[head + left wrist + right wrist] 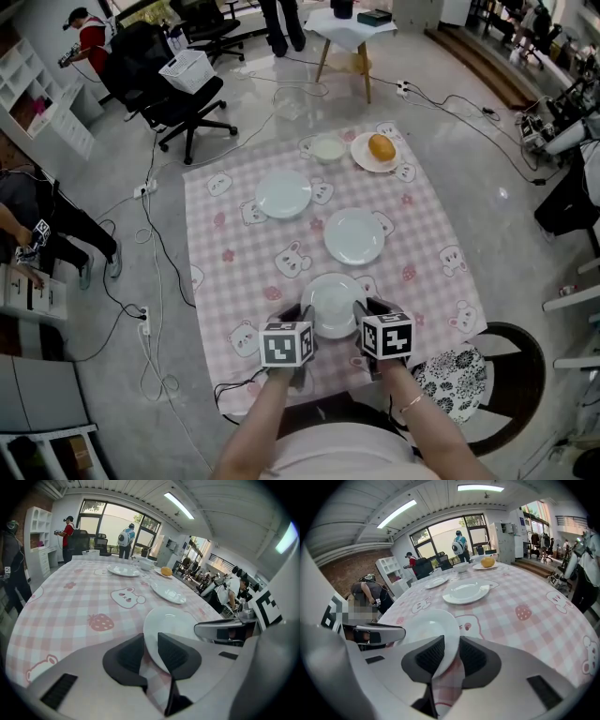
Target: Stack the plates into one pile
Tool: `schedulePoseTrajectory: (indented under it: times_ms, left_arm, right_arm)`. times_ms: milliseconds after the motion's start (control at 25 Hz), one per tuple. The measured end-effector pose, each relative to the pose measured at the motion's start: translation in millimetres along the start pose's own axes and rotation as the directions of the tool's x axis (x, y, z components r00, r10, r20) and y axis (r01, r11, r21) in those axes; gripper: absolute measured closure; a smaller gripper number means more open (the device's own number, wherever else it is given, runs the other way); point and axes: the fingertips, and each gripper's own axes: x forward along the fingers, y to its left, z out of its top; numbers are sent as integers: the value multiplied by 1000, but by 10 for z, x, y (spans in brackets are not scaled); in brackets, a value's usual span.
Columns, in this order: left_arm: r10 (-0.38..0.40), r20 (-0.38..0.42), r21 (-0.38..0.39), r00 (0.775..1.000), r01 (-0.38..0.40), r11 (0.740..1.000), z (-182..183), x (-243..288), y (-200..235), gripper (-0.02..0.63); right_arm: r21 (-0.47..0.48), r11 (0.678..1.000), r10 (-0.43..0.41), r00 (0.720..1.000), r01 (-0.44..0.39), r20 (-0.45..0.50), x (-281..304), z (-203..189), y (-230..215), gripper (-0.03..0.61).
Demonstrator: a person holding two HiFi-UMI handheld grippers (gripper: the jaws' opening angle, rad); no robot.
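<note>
Pink checked cloth (234, 246) over a table, on a grey office floor (487, 187). Plate (333, 296) at the cloth's 6 o'clock, face up; round, no long axis. Left gripper (302, 316) clamps its 8 o'clock rim, right gripper (364, 312) its 4 o'clock rim.

An open-plan office or lab workspace: black swivel office chairs (173, 98) far left, black cables (167, 251) trailing over grey floor (234, 141), white shelving (38, 536), ceiling strip lights (179, 506), tall windows (110, 527).
</note>
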Motion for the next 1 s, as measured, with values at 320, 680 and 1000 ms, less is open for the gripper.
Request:
schedulePoseTrajectory:
  times_ms: [320, 680, 1000]
  left_arm:
    - [-2, 21, 8, 1000, 2, 1000, 42, -77, -25, 518]
    - [6, 112, 57, 994, -12, 998, 429, -193, -159, 541]
    - [-29, 168, 98, 985, 13, 995, 967, -90, -401, 541]
  right_arm:
    - [19, 1000, -2, 1000, 1, 29, -55, 20, 1, 482]
    - [30, 999, 14, 988, -19, 155, -302, 397, -51, 512]
    - [15, 1000, 18, 971, -23, 236, -455, 892, -297, 518]
